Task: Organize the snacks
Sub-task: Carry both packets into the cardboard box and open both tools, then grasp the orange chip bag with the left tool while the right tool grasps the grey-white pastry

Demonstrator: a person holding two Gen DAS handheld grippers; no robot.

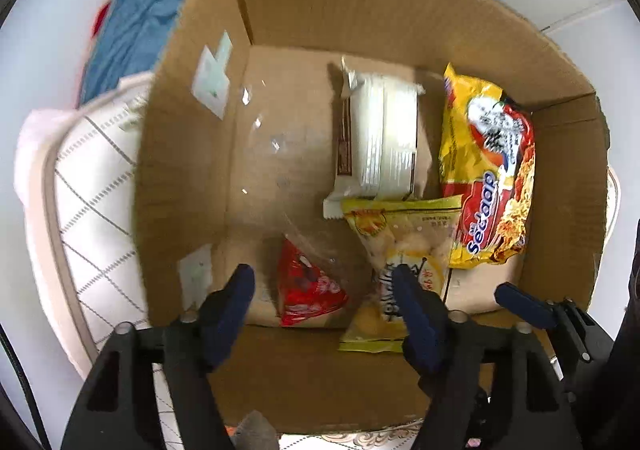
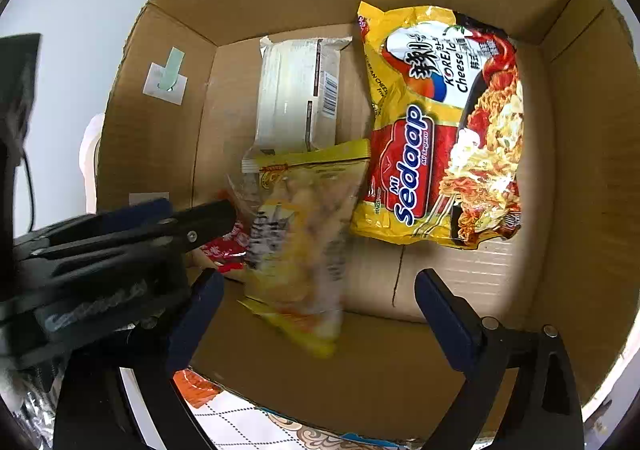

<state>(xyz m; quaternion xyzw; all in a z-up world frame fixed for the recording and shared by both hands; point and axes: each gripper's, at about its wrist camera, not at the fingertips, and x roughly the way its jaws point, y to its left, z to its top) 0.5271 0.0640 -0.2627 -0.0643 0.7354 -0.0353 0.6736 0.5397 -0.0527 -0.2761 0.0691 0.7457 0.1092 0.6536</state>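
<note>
Inside the cardboard box (image 2: 160, 138), the Sedaap noodle packet (image 2: 440, 130) lies far right, a white wrapped pack (image 2: 296, 94) to its left, a yellow snack bag (image 2: 300, 242) nearer, and a red packet (image 1: 304, 286) at its left. Both the left gripper (image 1: 324, 306) and the right gripper (image 2: 316, 302) hover over the near edge, jaws apart, holding nothing.

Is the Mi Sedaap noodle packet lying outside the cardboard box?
No: the Mi Sedaap noodle packet lies inside the cardboard box, on its floor against the right wall.
</note>
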